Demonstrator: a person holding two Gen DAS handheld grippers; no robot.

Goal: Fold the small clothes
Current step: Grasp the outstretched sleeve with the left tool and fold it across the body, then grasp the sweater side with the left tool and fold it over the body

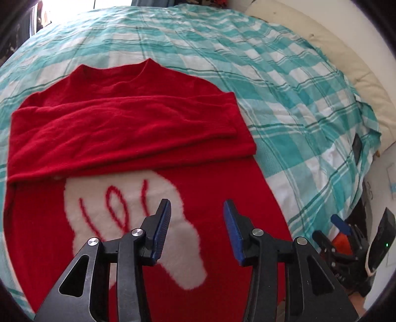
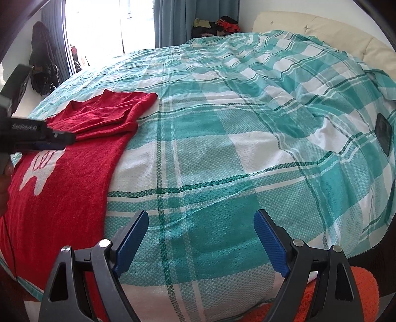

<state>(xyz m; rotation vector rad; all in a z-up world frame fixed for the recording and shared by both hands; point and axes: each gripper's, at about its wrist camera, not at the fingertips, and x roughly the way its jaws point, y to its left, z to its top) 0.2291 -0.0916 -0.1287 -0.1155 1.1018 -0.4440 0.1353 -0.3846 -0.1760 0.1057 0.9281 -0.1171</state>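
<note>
Blue-padded black left gripper (image 1: 197, 230) in the foreground of the left wrist view, jaws apart with nothing between them, hanging above the red knitted sweater (image 1: 138, 138). Beneath the jaws lies the sweater's white fuzzy motif (image 1: 128, 210); beyond it, both sleeves are folded across the chest, the collar farthest away. Sweater lies flat on the teal-and-white checked bedspread (image 1: 284, 104), near its left side in the right wrist view. Blue-padded right gripper (image 2: 201, 237), jaws wide apart and empty, over bare bedspread just beside the sweater's edge. Orange fluffy fabric (image 2: 346, 292) shows below that gripper. Farther off: a cream padded headboard (image 2: 321, 27) and blue curtain (image 2: 170, 22).
</note>
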